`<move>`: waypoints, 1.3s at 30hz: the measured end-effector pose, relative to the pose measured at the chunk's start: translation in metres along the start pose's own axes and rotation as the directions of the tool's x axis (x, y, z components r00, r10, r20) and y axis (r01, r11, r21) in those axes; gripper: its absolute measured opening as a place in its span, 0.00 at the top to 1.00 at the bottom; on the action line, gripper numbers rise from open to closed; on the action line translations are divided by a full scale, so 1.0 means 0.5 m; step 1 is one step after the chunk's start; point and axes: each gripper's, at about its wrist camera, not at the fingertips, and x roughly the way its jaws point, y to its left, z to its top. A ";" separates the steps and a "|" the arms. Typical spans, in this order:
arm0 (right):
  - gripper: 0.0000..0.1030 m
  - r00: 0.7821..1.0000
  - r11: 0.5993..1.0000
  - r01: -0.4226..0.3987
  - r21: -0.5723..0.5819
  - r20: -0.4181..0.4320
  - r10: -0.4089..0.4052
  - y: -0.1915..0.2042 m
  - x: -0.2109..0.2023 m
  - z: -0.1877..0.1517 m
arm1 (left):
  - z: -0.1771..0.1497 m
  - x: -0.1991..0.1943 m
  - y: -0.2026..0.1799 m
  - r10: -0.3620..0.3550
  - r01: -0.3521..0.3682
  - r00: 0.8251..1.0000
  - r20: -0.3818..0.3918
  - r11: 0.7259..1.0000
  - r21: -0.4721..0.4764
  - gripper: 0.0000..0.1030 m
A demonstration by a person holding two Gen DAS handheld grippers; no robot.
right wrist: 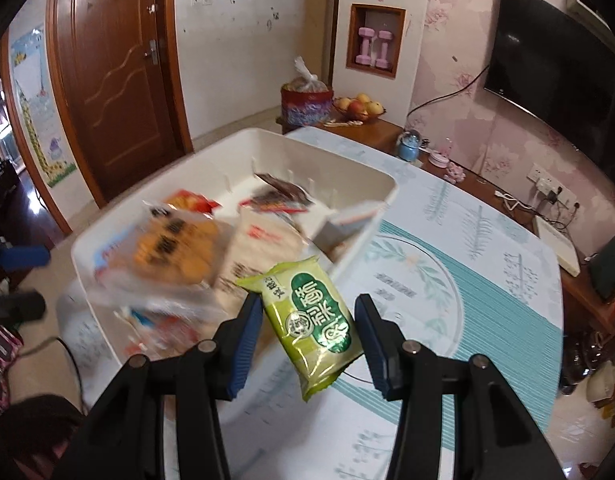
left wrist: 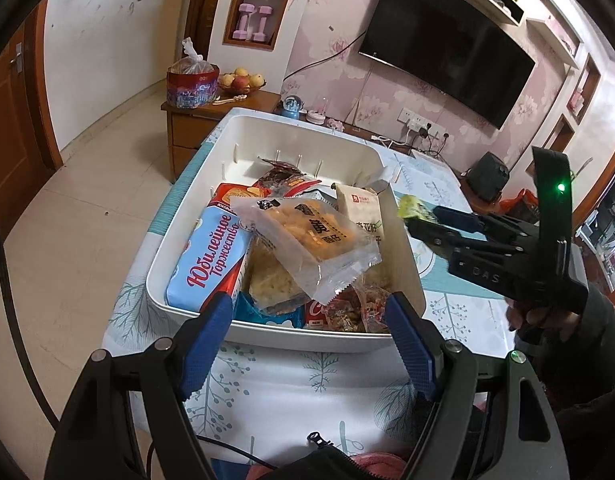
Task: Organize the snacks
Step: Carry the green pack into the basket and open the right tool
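Note:
A white bin [left wrist: 407, 264] on the table holds several snack packs, with a clear pack of yellow cakes [left wrist: 307, 236] on top and a blue biscuit pack [left wrist: 211, 260] at its left. My left gripper [left wrist: 307, 320] is open and empty at the bin's near wall. My right gripper [right wrist: 309, 316] is shut on a green snack packet [right wrist: 311, 312] and holds it above the table beside the bin's right wall [right wrist: 359, 240]. In the left wrist view the right gripper [left wrist: 417, 220] shows with the green packet [left wrist: 411, 206] at its tip.
The table has a white and teal leaf-print cloth [right wrist: 467, 280]. Behind it stand a wooden cabinet [left wrist: 195, 120] with a red tin and a fruit bowl [left wrist: 241, 80], and a wall TV [left wrist: 447, 48]. A brown door [right wrist: 111, 72] is at the left.

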 end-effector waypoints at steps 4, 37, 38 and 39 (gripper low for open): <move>0.53 0.999 0.999 -0.036 0.036 0.011 0.036 0.030 0.011 0.022 | -0.003 -0.006 0.000 -0.017 0.017 1.000 0.009 1.000 0.000 0.25; 0.11 0.963 0.816 0.267 0.513 -0.118 -0.241 -0.051 -0.265 -0.272 | -0.086 -0.012 -0.247 0.021 -0.026 0.999 0.029 0.985 0.172 0.21; 0.10 0.966 0.800 0.256 0.543 -0.124 -0.225 -0.047 -0.274 -0.287 | -0.097 -0.010 -0.251 0.039 -0.041 0.999 0.017 0.984 0.171 0.21; 0.10 0.968 0.790 0.251 0.559 -0.127 -0.218 -0.043 -0.277 -0.294 | -0.108 -0.011 -0.253 0.053 -0.054 0.999 0.011 0.984 0.170 0.21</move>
